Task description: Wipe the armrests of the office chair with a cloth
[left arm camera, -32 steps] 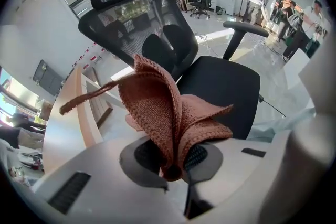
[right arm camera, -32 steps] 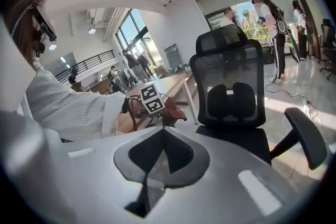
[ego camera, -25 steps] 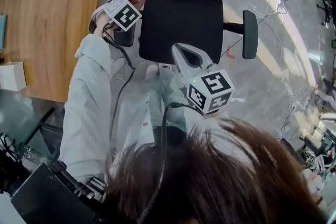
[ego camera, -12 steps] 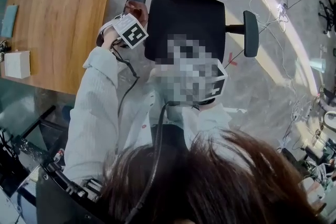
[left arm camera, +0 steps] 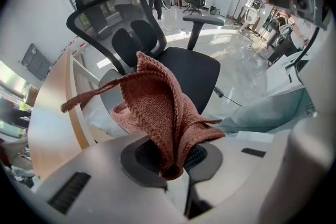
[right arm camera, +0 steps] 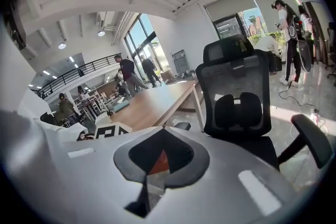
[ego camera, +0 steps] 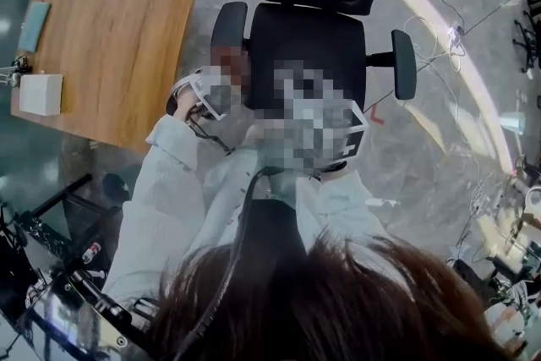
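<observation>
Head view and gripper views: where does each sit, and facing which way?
Head view: on the person's head, looking steeply down on the office chair; hair and sleeves show.
Left gripper view: on the left gripper, facing the chair's seat and backrest; jaws shut on the cloth.
Right gripper view: on the right gripper, facing the backrest and table; jaws together.
Shared: the chair, in all three.

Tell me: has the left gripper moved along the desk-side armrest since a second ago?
Yes. The left gripper has drawn back, downward in the head view: the armrest, mostly hidden before, now shows bare beyond it.
</observation>
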The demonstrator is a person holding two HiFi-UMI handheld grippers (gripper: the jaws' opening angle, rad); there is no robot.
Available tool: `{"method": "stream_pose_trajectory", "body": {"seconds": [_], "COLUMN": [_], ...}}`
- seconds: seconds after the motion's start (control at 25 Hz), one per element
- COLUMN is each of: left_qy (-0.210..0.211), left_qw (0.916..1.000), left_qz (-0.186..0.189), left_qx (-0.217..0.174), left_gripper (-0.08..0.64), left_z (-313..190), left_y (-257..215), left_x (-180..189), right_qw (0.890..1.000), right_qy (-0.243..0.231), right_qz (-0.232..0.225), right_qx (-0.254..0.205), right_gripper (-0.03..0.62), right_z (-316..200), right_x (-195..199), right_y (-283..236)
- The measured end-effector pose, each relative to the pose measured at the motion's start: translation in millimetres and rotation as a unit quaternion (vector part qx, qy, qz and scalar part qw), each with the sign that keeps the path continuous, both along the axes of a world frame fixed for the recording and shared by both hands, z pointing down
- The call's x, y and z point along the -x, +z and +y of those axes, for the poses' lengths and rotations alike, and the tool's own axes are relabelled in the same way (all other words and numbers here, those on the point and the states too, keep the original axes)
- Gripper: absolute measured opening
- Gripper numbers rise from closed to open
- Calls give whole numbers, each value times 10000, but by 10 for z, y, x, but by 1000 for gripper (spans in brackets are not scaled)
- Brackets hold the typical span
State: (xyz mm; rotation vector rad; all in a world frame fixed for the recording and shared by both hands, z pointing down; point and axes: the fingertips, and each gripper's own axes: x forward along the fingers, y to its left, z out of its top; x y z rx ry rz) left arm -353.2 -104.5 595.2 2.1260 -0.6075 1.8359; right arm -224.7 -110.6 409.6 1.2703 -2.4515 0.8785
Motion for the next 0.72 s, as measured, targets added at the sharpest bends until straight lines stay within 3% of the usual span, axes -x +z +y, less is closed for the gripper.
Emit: {"method": "stream_pose_trajectory", "body": {"seconds": [0.16, 0.28, 0.36, 0.52, 0.6, 0.72], "left_qy": [-50, -394, -792, -1441, -1444, -1274], "left_qw": [9998, 9966, 9887, 9604, 9510, 9441], "left_qz": [192, 680, 1223, 2330, 2675, 2969], "left_qx": [-74, -262, -354, -504, -561, -662], "left_gripper": [44, 44, 44, 44, 44, 44], "left_z": [143, 93, 36, -62, -101, -155], "left_y": [-32, -184, -327, -733, -933, -1159], "left_x": [-38, -115, -163, -477, -735, -1062], "right_qw": [10000, 10000, 9998, 9976, 9955, 9913], "right_qy": [-5, 52, 194, 647, 905, 1250], "right_qz": [-46, -34, -26, 51, 49, 57], "right_qx": [-22, -63, -103, -222, -292, -414], "right_gripper": [2, 2, 2, 2, 2, 2], "right_z": [16, 26, 24, -9, -20, 14], "right_x": [38, 81, 126, -9, -204, -534], "right_y": [-59, -63, -37, -45, -110, -201]}}
